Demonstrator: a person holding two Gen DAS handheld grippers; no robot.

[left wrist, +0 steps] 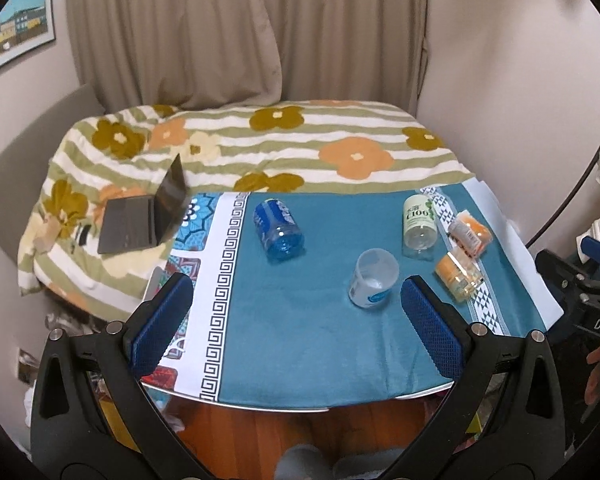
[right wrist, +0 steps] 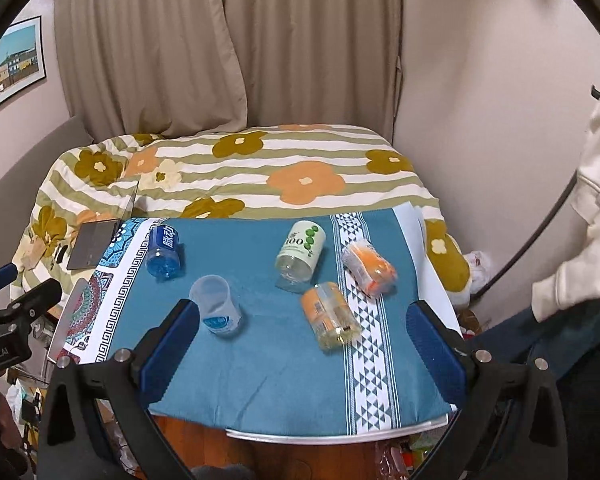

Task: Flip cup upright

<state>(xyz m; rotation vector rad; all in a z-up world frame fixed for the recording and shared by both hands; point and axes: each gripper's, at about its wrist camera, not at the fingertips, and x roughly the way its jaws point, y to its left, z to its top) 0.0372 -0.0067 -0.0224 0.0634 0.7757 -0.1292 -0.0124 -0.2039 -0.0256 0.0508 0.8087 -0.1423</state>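
Here the clear plastic cup [left wrist: 373, 278] stands upright on the teal tablecloth [left wrist: 300, 344], right of centre in the left wrist frame, just beside the inner right finger. The left gripper [left wrist: 296, 312] is spread wide and holds nothing. The right gripper [right wrist: 304, 336] is also released, with an orange-labelled bottle [right wrist: 331, 316] lying between its fingers.

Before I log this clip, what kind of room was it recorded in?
Most likely a bedroom in a home. A bed with a flowered quilt sits behind the small cloth-covered table, an open laptop lies on the quilt, and closed beige curtains hang behind.
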